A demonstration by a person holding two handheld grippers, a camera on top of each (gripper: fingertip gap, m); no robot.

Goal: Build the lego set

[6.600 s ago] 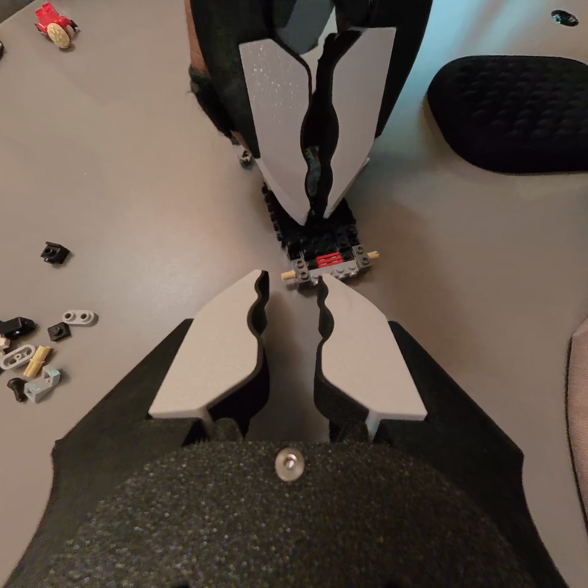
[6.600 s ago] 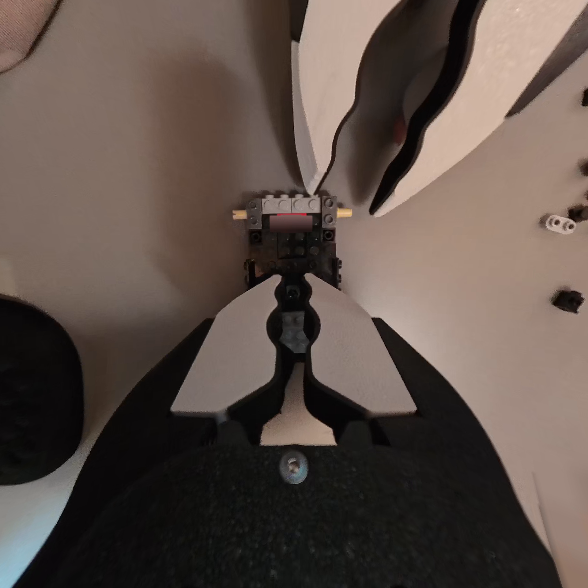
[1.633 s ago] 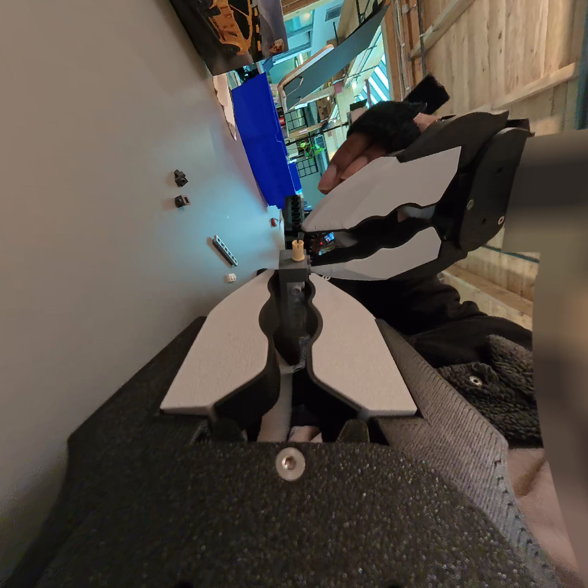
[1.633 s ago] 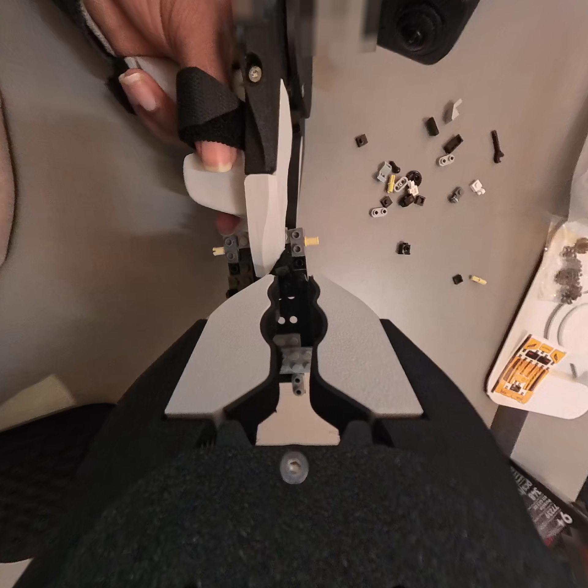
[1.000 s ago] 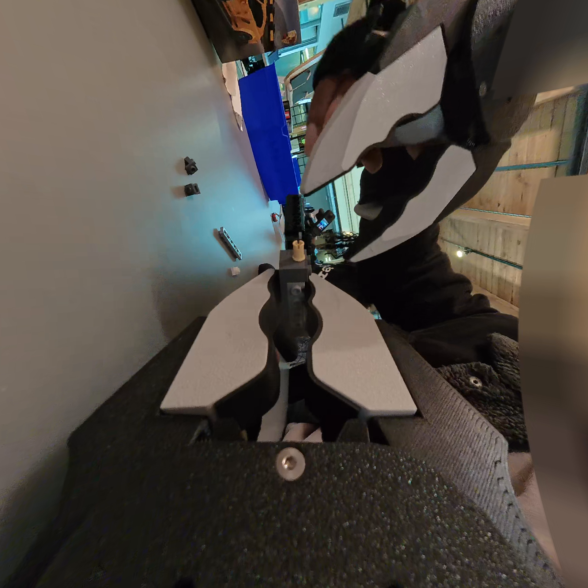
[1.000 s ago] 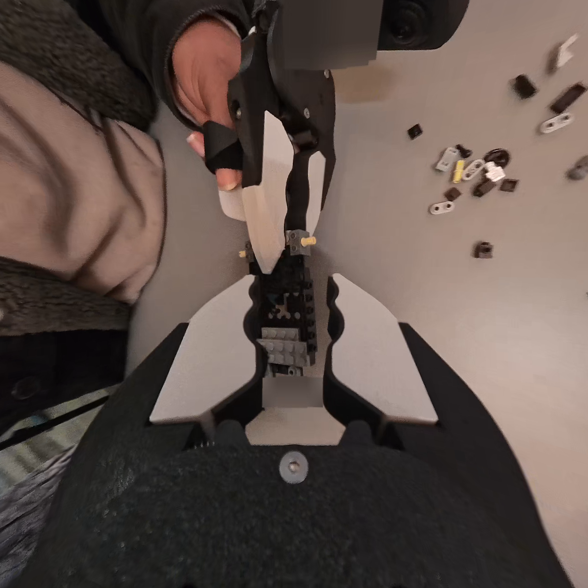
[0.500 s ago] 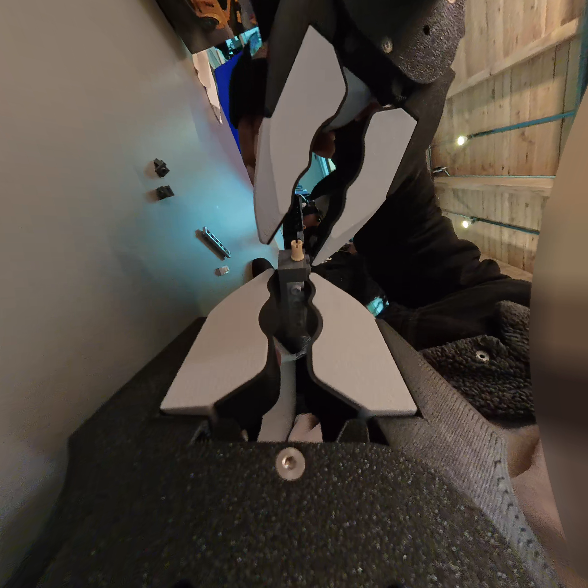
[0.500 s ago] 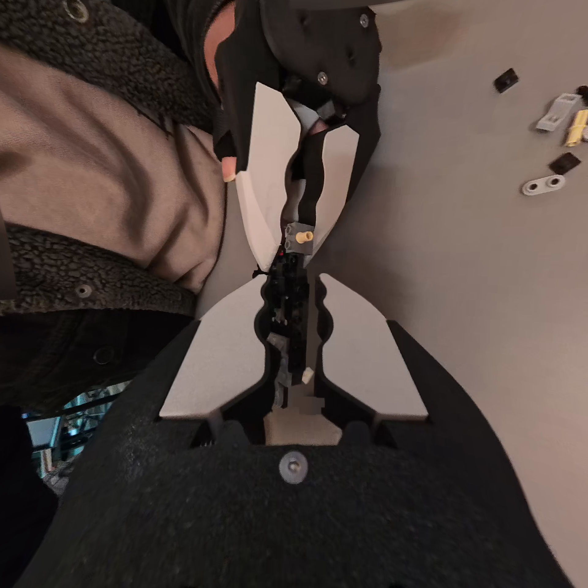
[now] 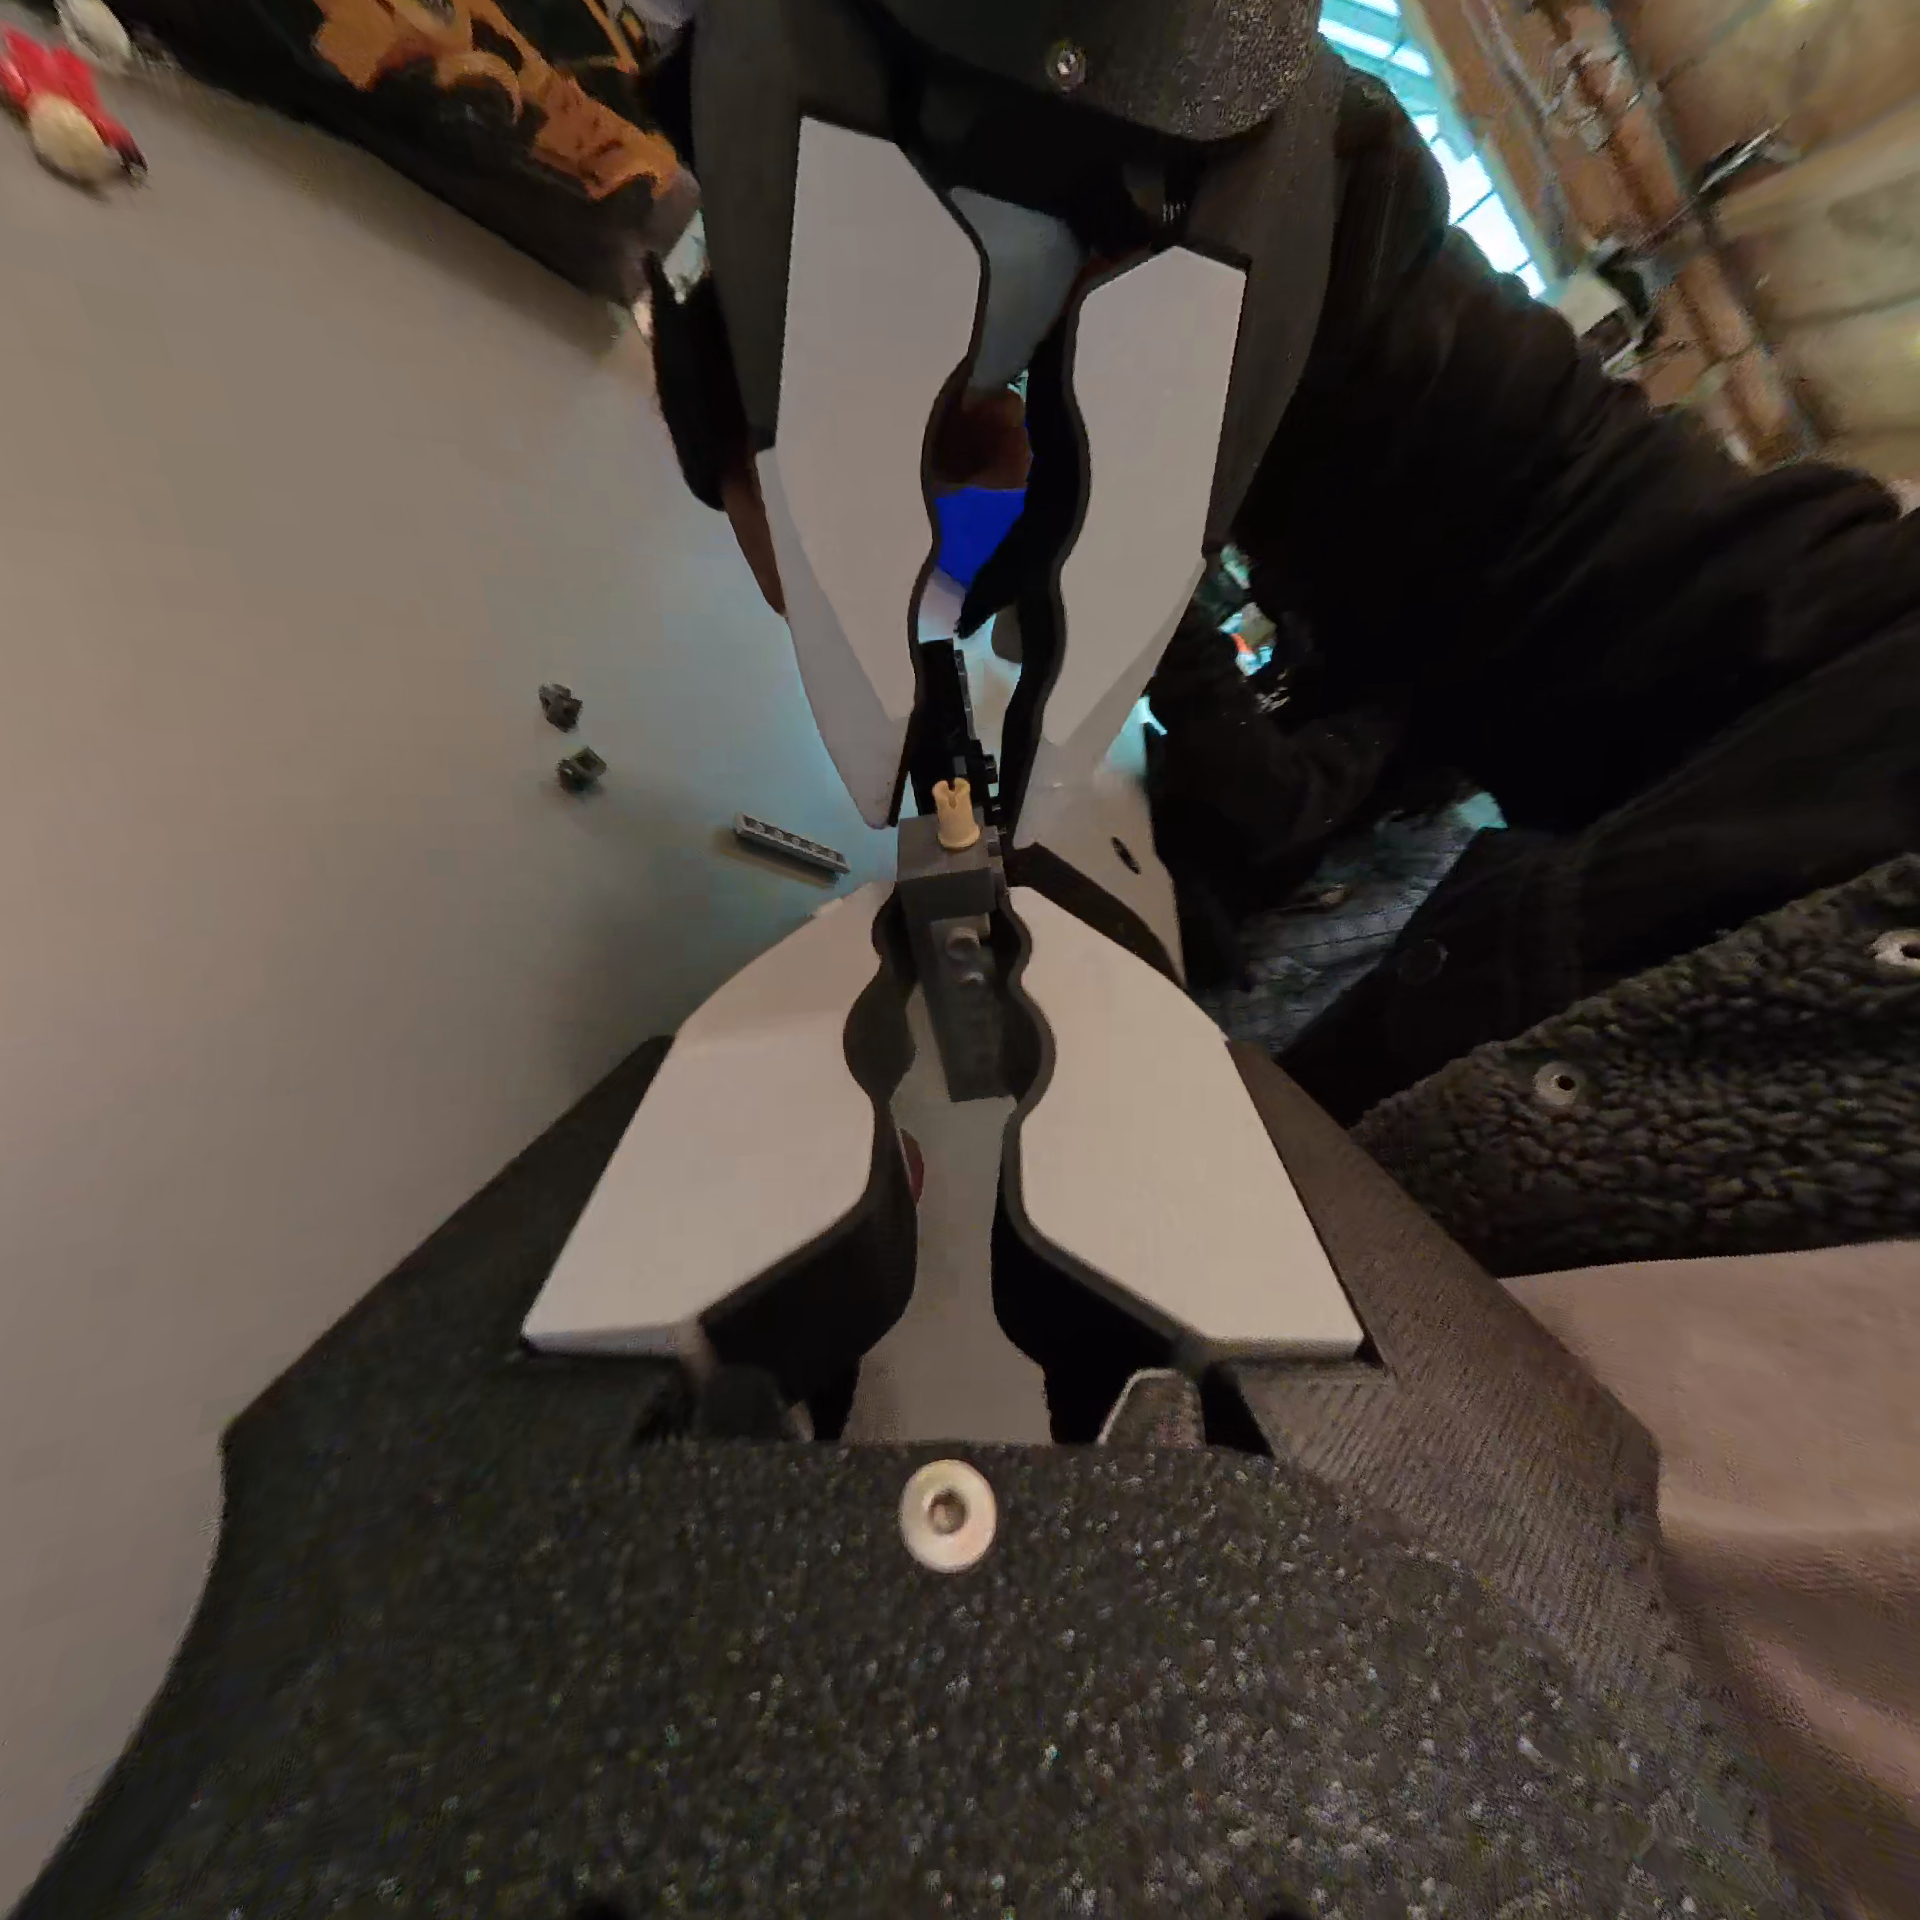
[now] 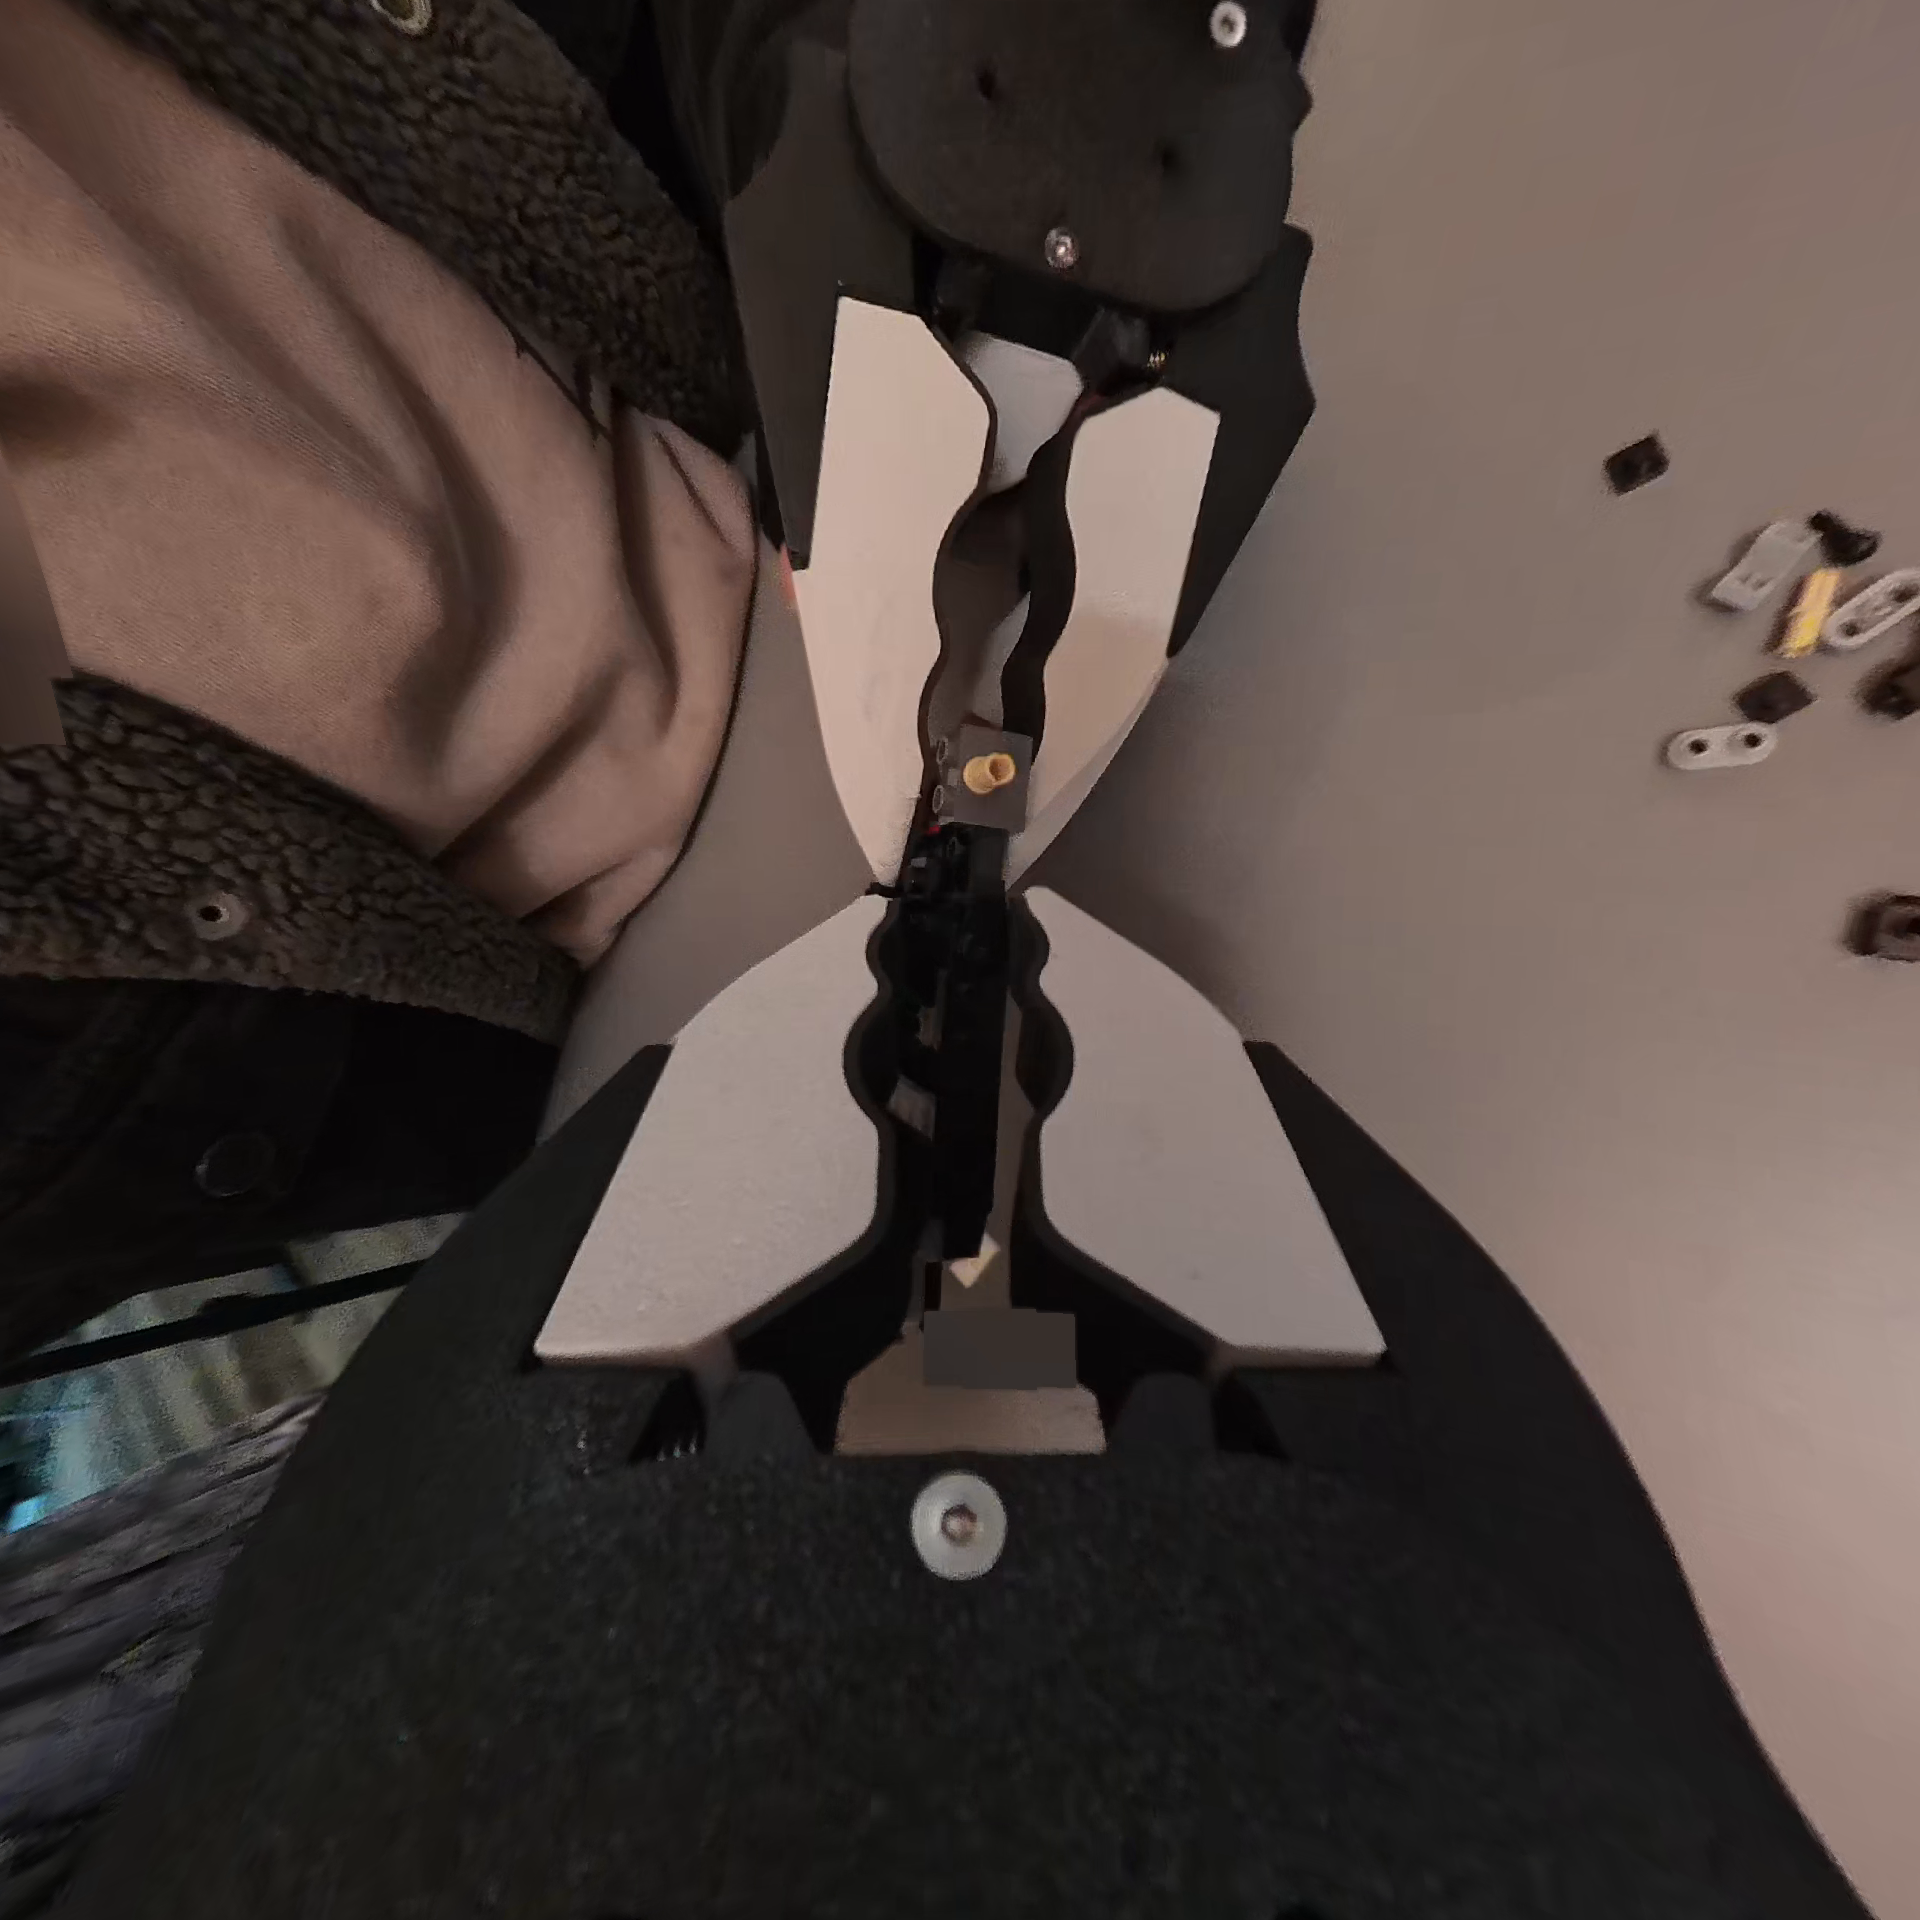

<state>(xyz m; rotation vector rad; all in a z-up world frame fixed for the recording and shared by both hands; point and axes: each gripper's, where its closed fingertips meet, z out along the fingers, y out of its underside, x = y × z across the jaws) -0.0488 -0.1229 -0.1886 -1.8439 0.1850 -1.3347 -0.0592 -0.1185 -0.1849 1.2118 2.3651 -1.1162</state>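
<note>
A small lego build is held off the grey table between both grippers. Its grey end block with a tan pin (image 9: 954, 816) sits between my left gripper's fingers (image 9: 948, 899), which are shut on it. Its black chassis (image 10: 940, 1039) runs edge-on between my right gripper's fingers (image 10: 948, 902), which are shut on it. The two grippers face each other tip to tip. The right gripper (image 9: 951, 821) comes in from above in the left wrist view. The left gripper (image 10: 951, 852) comes in from above in the right wrist view, where the tan pin (image 10: 987, 774) points at the camera.
Loose pieces lie on the table: a white two-hole plate (image 10: 1720, 746), a tan pin (image 10: 1808, 613), black bits (image 10: 1886, 925), two black bits (image 9: 561, 707), a grey strip (image 9: 790, 840). A small red model (image 9: 62, 104) sits far off. A person's beige and dark clothing (image 10: 312, 520) is close by. My left and right fingertips are right by each other. The small red model (image 9: 62, 104) is about equally far from each gripper, around 30 cm.
The build has been lifted off the table. My right gripper opened, turned about the build and has closed on its black chassis again. My left gripper has kept its hold on the grey end.
</note>
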